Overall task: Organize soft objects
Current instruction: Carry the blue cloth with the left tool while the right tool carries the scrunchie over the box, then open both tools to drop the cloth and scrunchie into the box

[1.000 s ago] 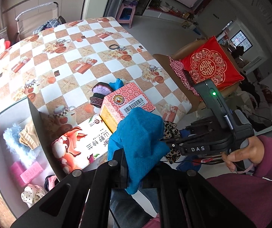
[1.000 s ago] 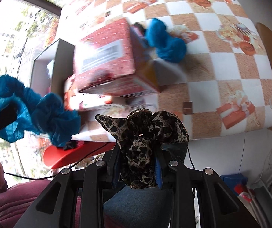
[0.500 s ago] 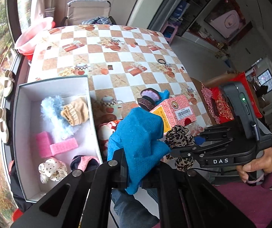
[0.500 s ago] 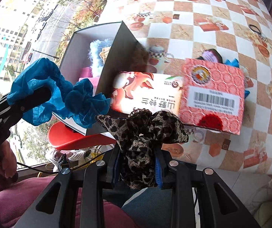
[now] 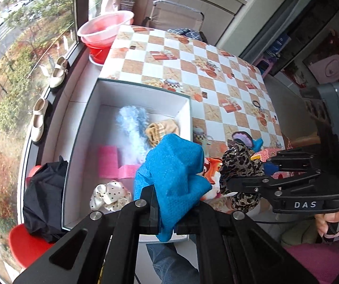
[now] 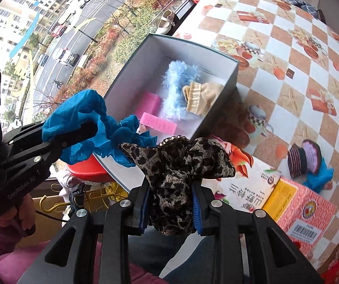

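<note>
The left claw [image 5: 169, 209] is pinching a blue scrunchie [image 5: 174, 172] tight between its fingers, above the near edge of the white box [image 5: 141, 97]. The right claw [image 6: 171, 203] is clamping a leopard scrunchie [image 6: 176, 163] just beside it, over the red cartons [image 6: 294, 203] on the desk [image 6: 287, 54].

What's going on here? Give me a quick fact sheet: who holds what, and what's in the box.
left hand-held gripper: shut on blue scrunchie
right hand-held gripper: shut on leopard scrunchie
box: open, on checkered table
in box: fluffy blue item, beige knit, pink sponges, dotted scrunchie
</note>
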Motion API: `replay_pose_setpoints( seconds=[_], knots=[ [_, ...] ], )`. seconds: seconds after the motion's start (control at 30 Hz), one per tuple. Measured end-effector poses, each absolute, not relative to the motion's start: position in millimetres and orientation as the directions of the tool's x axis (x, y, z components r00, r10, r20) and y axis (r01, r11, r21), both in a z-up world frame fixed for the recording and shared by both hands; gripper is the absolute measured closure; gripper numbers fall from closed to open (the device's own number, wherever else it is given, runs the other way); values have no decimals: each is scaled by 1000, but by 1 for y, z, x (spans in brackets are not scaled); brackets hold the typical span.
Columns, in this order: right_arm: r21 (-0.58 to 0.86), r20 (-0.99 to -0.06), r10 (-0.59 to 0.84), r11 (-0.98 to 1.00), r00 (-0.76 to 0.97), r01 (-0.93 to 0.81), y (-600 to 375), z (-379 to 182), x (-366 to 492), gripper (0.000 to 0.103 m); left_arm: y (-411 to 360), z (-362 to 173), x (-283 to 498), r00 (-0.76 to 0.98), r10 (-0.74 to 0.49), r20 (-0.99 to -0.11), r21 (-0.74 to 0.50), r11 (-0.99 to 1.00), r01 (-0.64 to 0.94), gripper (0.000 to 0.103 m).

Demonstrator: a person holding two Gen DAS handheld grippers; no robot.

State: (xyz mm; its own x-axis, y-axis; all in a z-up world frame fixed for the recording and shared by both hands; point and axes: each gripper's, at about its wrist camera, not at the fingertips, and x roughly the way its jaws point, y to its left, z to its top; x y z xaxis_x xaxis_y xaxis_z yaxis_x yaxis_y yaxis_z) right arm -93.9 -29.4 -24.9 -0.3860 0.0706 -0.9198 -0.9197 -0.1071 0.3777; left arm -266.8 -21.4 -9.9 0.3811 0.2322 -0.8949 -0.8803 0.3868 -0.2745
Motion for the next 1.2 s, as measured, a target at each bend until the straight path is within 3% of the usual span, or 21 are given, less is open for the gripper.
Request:
replay_pose_setpoints(
  seconds=[0.3,1.1,1.13,1.2],
  knots=[
    [348,-926,77,-205,-370,-915,17,-19,-131,72,-5,-30,-290,238,305,-922,-162,256,-953,97],
    [329,-938,43,-209,-345,-921,65,-37,-147,72,17,-56,-276,224,243,-944,-173,213,-961,96],
    [332,-937,41,-203,-347,-921,66,-38,-147,72,17,-56,-274,219,246,-944,-167,216,-962,94],
    [336,-936,39,-188,-349,-923,69,-40,-145,72,17,-56,-272,199,255,-946,-142,225,-964,71]
  ],
)
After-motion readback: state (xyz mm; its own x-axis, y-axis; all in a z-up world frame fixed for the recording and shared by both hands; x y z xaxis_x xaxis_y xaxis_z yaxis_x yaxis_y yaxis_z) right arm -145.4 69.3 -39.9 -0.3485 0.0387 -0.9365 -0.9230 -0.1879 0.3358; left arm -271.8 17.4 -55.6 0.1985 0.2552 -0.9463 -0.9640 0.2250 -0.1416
